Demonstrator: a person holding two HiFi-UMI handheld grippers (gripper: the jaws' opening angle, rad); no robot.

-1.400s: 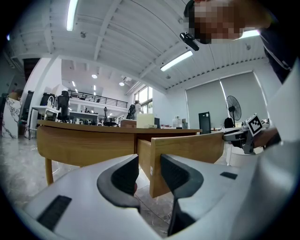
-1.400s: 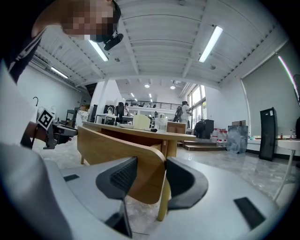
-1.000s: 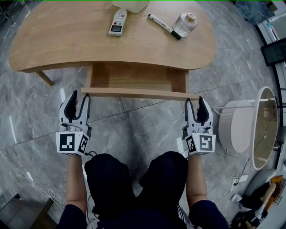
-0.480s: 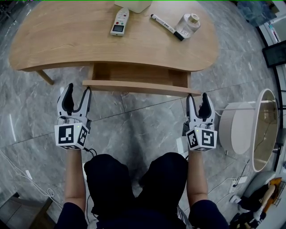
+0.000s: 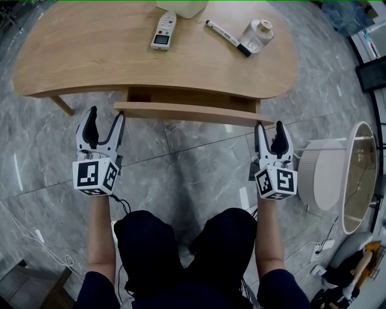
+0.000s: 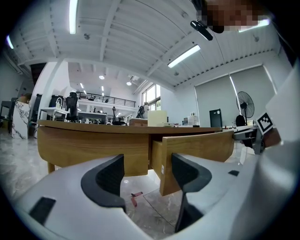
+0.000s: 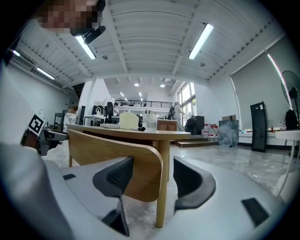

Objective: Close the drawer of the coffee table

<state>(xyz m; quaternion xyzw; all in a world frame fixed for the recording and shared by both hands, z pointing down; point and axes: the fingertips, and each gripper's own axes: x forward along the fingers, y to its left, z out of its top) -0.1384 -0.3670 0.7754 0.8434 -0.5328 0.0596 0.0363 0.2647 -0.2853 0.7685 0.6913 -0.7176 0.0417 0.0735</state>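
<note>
The wooden coffee table (image 5: 90,54) has its drawer (image 5: 187,113) sticking a short way out from under the top. My left gripper (image 5: 104,117) is at the drawer front's left end, its jaws opening wide. In the left gripper view the drawer front (image 6: 197,150) ends just ahead of the gap of the left gripper (image 6: 147,171), and the pads do not press on it. My right gripper (image 5: 269,128) is at the right end, jaws also opening. The rounded end of the drawer front (image 7: 108,150) shows between the fingers of the right gripper (image 7: 152,173), untouched.
On the table top lie a white remote (image 5: 163,31), a marker (image 5: 226,37), a clear jar (image 5: 256,33) and a white box (image 5: 181,7). A white round stool (image 5: 322,175) stands right of my right gripper. The person's knees (image 5: 181,241) are below, over grey marble floor.
The drawer has slid further in under the table top. Both grippers have moved forward with it, and both pairs of jaws have spread wider.
</note>
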